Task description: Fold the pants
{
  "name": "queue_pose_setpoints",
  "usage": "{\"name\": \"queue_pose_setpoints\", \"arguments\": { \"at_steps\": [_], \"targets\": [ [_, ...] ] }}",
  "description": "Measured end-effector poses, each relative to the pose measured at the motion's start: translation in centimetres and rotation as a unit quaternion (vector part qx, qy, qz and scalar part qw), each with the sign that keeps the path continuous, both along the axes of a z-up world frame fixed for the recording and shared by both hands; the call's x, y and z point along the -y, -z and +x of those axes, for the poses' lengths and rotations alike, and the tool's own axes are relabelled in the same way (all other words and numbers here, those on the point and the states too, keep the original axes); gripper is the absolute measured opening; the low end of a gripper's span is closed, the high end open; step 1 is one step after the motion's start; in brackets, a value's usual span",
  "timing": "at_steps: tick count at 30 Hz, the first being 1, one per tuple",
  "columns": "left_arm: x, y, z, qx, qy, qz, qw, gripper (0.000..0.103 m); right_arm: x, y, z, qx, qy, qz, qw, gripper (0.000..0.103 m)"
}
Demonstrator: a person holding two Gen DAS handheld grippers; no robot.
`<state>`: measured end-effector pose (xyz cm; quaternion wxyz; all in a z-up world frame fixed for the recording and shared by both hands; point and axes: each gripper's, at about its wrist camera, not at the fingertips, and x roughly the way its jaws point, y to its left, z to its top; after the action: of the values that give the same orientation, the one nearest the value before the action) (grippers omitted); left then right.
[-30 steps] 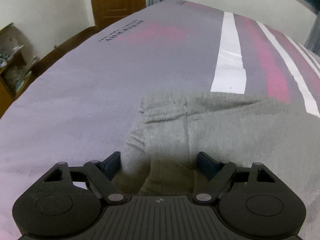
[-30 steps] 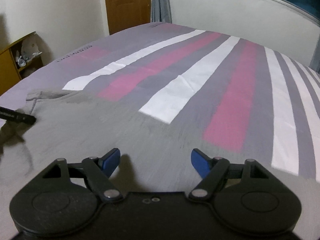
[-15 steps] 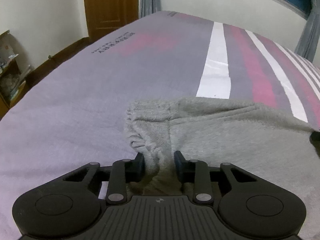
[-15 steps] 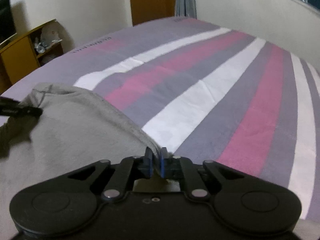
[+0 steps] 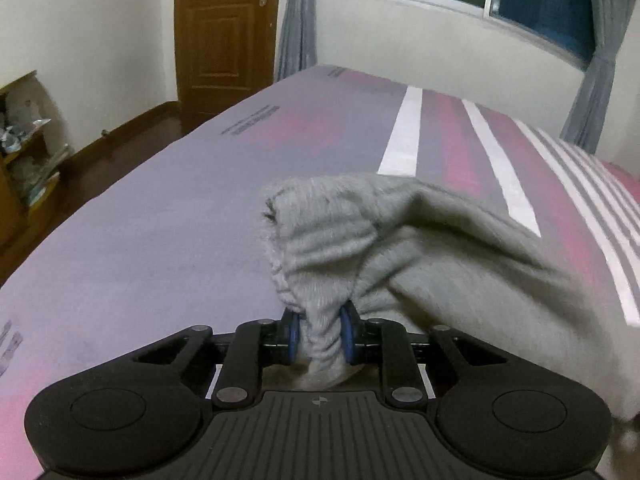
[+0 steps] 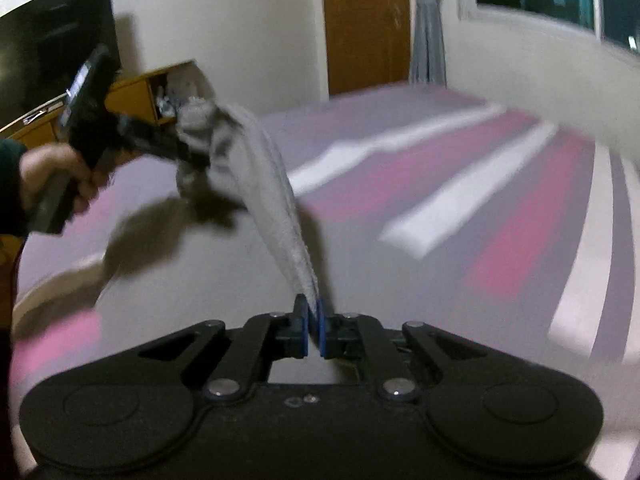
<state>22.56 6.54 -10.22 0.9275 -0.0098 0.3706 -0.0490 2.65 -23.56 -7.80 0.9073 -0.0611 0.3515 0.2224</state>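
The grey pants (image 5: 420,240) hang lifted above the bed (image 5: 160,220), their edge stretched between both grippers. The left gripper (image 5: 320,330) has just closed onto bunched fabric; the right gripper (image 6: 314,326) is clamped on a thin edge. The bed's far side lies bare.

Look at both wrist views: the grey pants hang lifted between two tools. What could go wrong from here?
1. The right tool pinches only a thin edge of the pants; it might slip out.
2. The left tool holds a bunched wad, so creases may stay.
3. Slack cloth could drag across the striped bed.
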Motion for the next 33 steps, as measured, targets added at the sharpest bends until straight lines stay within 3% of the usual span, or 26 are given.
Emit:
{"name": "queue_pose_setpoints", "arguments": {
  "at_steps": [2, 4, 8, 10, 12, 14, 20, 23, 26, 30, 33],
  "targets": [
    [-0.5, 0.4, -1.8, -0.007, -0.008, 0.018, 0.9998, 0.035, -0.3, 1.9, -1.2, -0.021, 0.018, 0.003, 1.000, 0.006],
    [-1.0, 1.0, -3.0, -0.023, -0.010, 0.043, 0.9988, 0.045, -0.8, 3.5, -1.5, -0.046, 0.030, -0.011, 0.998, 0.015],
    [-3.5, 1.3, -5.3, -0.065, -0.029, 0.047, 0.9964, 0.054, -0.8, 2.5, -1.8, -0.040, 0.063, 0.013, 0.997, 0.025],
    [-5.2, 1.1, -7.1, -0.079, -0.045, 0.017, 0.9957, 0.061, -0.3, 1.7, -2.4, -0.040, 0.079, 0.045, 0.995, 0.024],
    [-6.9, 0.8, -8.5, -0.095, -0.067, -0.038, 0.9925, 0.063, 0.2, 1.6, -2.8, -0.051, 0.102, 0.066, 0.991, 0.026],
    [-8.3, 0.8, -9.7, -0.114, -0.081, -0.110, 0.9841, 0.063, 1.4, 1.9, -2.6, -0.073, 0.135, 0.092, 0.984, 0.028],
    [-7.7, 3.3, -10.9, -0.147, -0.106, -0.238, 0.9543, 0.063, 3.6, 3.2, -3.5, -0.119, 0.213, 0.153, 0.958, 0.028],
    [-6.8, 4.2, -10.9, -0.144, -0.117, -0.247, 0.9510, 0.063, 4.3, 3.7, -3.9, -0.125, 0.232, 0.172, 0.949, 0.029],
    [-6.7, 4.3, -11.9, -0.141, -0.127, -0.289, 0.9384, 0.063, 4.5, 3.7, -4.1, -0.134, 0.252, 0.189, 0.940, 0.031],
    [-6.9, 3.4, -13.8, -0.120, -0.120, -0.280, 0.9449, 0.063, 4.6, 4.0, -4.5, -0.139, 0.263, 0.197, 0.934, 0.035],
    [-7.4, 3.7, -13.8, -0.124, -0.126, -0.302, 0.9369, 0.063, 4.5, 4.3, -4.2, -0.146, 0.267, 0.195, 0.932, 0.036]
  ]
}}
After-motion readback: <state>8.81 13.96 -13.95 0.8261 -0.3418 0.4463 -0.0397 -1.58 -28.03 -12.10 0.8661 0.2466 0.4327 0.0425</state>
